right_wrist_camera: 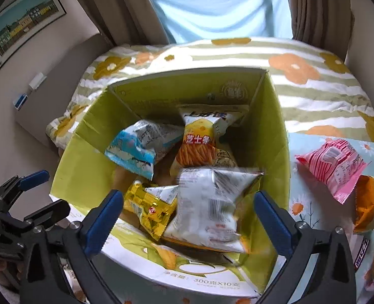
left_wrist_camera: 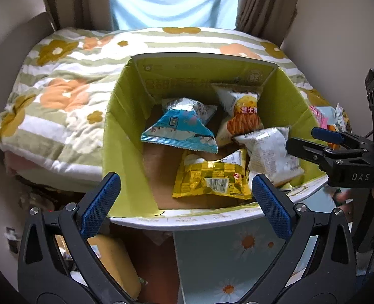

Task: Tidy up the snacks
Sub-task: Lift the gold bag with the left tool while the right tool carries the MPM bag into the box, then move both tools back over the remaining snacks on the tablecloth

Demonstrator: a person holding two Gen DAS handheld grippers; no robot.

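An open green cardboard box (left_wrist_camera: 122, 136) (right_wrist_camera: 80, 169) holds several snack packs: a blue pack (left_wrist_camera: 180, 131) (right_wrist_camera: 133, 149), an orange cheese-stick pack (left_wrist_camera: 242, 116) (right_wrist_camera: 199, 141), a yellow pack (left_wrist_camera: 212, 177) (right_wrist_camera: 149, 205) and a white pack (left_wrist_camera: 270, 152) (right_wrist_camera: 209, 202), blurred in the right wrist view. My left gripper (left_wrist_camera: 187, 202) is open and empty at the box's near left edge. My right gripper (right_wrist_camera: 189, 217) is open and empty above the box's near edge; it also shows in the left wrist view (left_wrist_camera: 311, 141). A pink pack (right_wrist_camera: 334, 164) lies right of the box.
The box stands on a daisy-print surface (right_wrist_camera: 303, 202) beside a bed with a flowered quilt (left_wrist_camera: 60, 96). More packs lie at the right (right_wrist_camera: 367, 205). Curtains and a window are behind. A framed picture (right_wrist_camera: 22, 22) hangs on the left wall.
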